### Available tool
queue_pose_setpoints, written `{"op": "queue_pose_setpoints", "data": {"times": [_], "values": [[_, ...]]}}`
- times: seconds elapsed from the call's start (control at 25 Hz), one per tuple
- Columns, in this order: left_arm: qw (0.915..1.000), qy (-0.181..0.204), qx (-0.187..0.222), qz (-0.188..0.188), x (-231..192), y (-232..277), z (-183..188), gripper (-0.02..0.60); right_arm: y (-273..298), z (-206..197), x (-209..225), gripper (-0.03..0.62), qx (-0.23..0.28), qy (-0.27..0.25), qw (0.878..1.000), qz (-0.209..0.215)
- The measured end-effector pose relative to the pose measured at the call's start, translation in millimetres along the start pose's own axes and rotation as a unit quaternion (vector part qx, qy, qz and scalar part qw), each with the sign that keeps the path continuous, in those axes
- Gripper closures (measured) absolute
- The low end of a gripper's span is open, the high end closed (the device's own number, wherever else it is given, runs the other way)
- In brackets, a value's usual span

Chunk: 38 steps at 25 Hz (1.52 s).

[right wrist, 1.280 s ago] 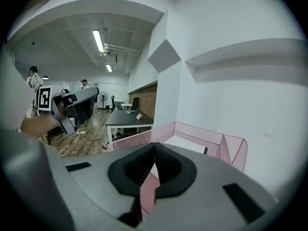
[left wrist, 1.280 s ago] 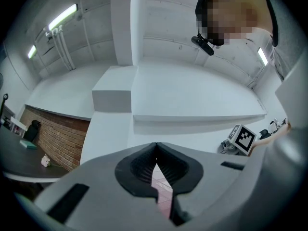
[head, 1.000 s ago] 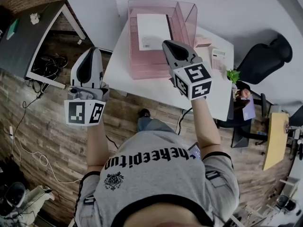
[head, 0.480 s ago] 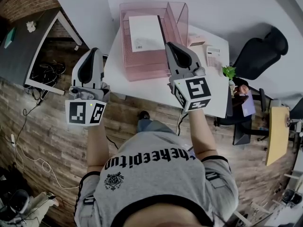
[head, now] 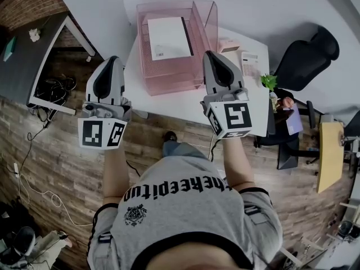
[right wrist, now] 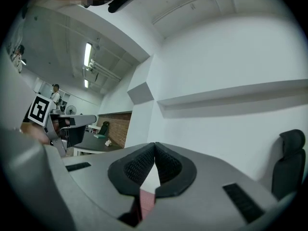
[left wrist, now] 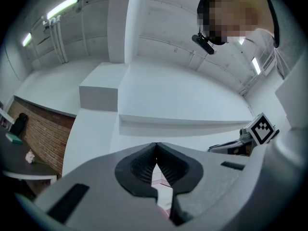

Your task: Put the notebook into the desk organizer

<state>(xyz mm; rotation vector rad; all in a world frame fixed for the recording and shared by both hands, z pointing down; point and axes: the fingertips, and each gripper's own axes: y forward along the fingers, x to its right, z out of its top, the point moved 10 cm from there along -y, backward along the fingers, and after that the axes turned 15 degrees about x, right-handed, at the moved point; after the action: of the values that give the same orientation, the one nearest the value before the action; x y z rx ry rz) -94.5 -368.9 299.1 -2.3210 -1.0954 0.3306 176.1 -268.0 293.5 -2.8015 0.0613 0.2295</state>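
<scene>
In the head view a white notebook [head: 167, 37] lies flat inside the pink mesh desk organizer [head: 199, 27] at the far end of the white table [head: 179, 106]. My left gripper [head: 108, 62] hangs left of the table over the wooden floor, its jaws shut and empty. My right gripper [head: 215, 58] hovers over the table just right of the organizer, its jaws shut with nothing in them. Both gripper views look at white walls and ceiling; the tips of the left gripper [left wrist: 155, 145] and of the right gripper [right wrist: 154, 145] meet.
A small pink box [head: 227, 45] and a white calculator-like item [head: 250, 64] lie on the table right of the organizer. A small plant [head: 269, 83] stands at the table's right edge, with a black office chair [head: 304, 58] beyond. A dark desk [head: 31, 55] stands at left.
Both grippers have drawn back from the organizer toward the body, the right one shifting right and lifting. The notebook stays in the organizer.
</scene>
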Motion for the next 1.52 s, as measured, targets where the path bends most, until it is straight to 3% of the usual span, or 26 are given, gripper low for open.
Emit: {"op": "queue_pose_setpoints", "data": {"times": [0.76,1.52], "values": [[0.9999,-0.013,0.004,-0.010,13,-7,6,0.577,-37,15,1,0.591,0.034,-0.005,0.997,-0.062],[0.9999,-0.013,0.004,-0.004,15,-18,13,0.577,-46,21,-8,0.591,0.050,-0.007,0.996,-0.070]]}}
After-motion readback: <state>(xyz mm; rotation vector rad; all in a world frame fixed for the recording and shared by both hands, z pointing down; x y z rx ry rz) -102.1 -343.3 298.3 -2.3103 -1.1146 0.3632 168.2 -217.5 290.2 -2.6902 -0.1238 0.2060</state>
